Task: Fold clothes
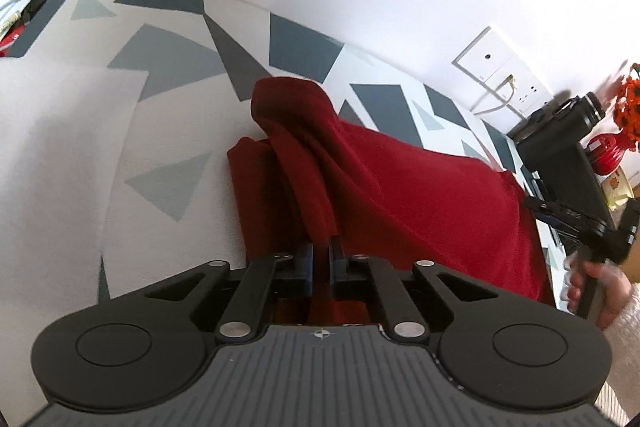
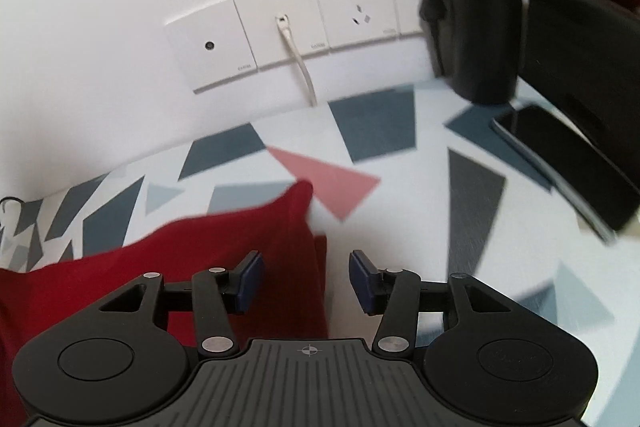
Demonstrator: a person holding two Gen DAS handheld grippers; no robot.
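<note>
My left claw (image 1: pixel 321 259) pinches the soft, limp red garment (image 1: pixel 400 179); my right claw (image 2: pixel 306 281) gapes empty over its corner edge, my next hold.

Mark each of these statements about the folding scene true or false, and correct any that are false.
1. The left gripper is shut on the red garment. True.
2. The right gripper is clamped on the garment. False: its jaws stand apart, with the cloth edge lying below them, not pinched.
3. The tablecloth is plain white. False: it is white with grey, blue and pink angular shapes.
4. A white cable is plugged into the wall socket panel. True.
5. A dark phone lies on the tablecloth near a black bottle. True.
</note>
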